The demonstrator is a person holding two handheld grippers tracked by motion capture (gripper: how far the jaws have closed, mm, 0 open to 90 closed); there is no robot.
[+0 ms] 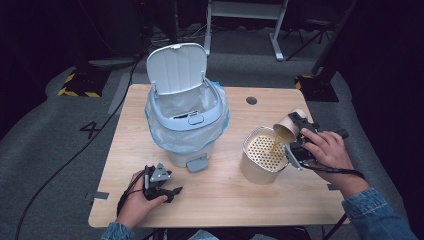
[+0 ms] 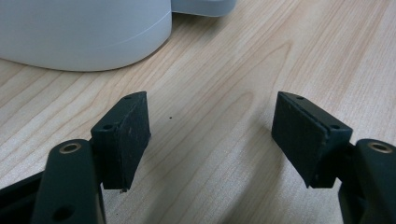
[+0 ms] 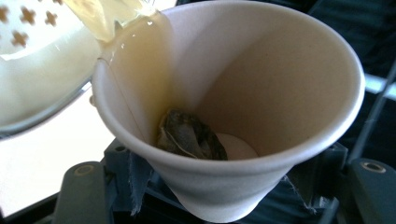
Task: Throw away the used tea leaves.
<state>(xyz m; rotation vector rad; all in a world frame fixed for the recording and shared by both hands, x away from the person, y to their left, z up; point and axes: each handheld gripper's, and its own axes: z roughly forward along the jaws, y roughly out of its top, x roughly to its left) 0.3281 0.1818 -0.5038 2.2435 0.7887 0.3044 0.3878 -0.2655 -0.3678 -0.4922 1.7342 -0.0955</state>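
My right gripper (image 1: 296, 136) is shut on a paper cup (image 1: 289, 125), tilted over a cream strainer pot (image 1: 260, 156) at the table's right. Amber liquid (image 1: 276, 145) streams from the cup's rim into the perforated insert. In the right gripper view the cup (image 3: 280, 107) sits between the jaws, liquid (image 3: 135, 51) runs over its lip, and a wet tea bag (image 3: 189, 135) lies at the bottom. My left gripper (image 1: 165, 189) rests on the table near the front left, open; in the left gripper view its jaws (image 2: 212, 135) stand wide apart over bare wood.
A white pedal bin (image 1: 186, 117) with its lid up and a plastic liner stands at the table's middle left; its base (image 2: 84, 37) lies just beyond the left jaws. A round cable hole (image 1: 251, 100) is in the wooden table (image 1: 225, 195) at the back.
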